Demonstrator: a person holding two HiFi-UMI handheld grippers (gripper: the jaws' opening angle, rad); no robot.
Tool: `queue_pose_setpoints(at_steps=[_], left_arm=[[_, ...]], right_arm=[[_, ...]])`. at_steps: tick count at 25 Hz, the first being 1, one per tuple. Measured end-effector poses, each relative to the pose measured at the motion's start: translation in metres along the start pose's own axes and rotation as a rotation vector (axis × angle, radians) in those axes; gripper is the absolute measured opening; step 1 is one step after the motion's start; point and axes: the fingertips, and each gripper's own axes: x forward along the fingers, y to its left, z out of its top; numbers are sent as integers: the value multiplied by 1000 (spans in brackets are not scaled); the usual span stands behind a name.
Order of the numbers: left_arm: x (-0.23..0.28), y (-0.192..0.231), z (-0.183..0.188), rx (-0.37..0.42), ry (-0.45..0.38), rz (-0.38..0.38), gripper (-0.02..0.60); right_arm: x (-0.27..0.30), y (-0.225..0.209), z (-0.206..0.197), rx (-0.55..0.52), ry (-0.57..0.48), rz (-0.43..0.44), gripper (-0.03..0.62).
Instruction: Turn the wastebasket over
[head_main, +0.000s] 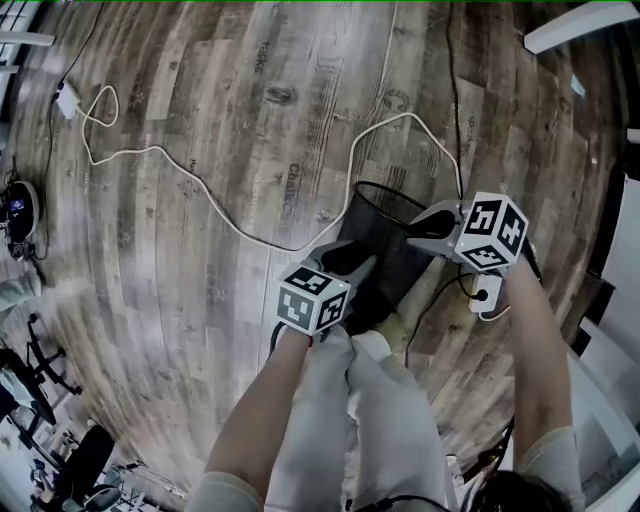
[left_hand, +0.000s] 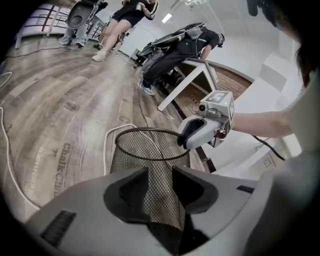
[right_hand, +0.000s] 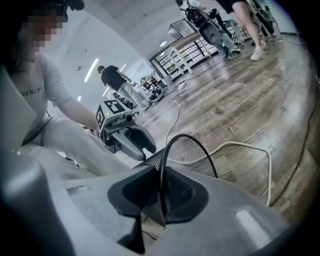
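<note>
Just past the person's pale trousers (head_main: 335, 410), the left gripper (head_main: 360, 264) clamps wide around the lower wall of a black wire-mesh wastebasket (head_main: 388, 245), tilted, mouth pointing up and away. The right gripper (head_main: 428, 228) pinches its rim. Beyond, a white cable (head_main: 200, 190) loops across wood-plank floor (head_main: 200, 90) printed "Chalk".

The wastebasket (head_main: 385, 240) is black wire mesh. The floor (head_main: 200, 90) is grey-brown wood-grain planks, crossed at centre left by a white cable (head_main: 150, 149). The left gripper (head_main: 362, 268) and right gripper (head_main: 425, 232) are pale grey with black-and-white square markers.
</note>
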Motion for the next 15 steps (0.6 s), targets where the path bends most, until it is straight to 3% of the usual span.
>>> queue_pose_setpoints(at_steps=[3,7,15], left_arm=[[-8,-19,5,-8,-13,-4,144],[-23,-31,22,-6,-38,45,144],[-57,-32,78,-82,-196,136,144]], right_arm=[[-13,22,-11,-39,32,-21,55],[-31,46,-13,-86,41,-78,46],[-48,88,-14,-296,159,-181,37]])
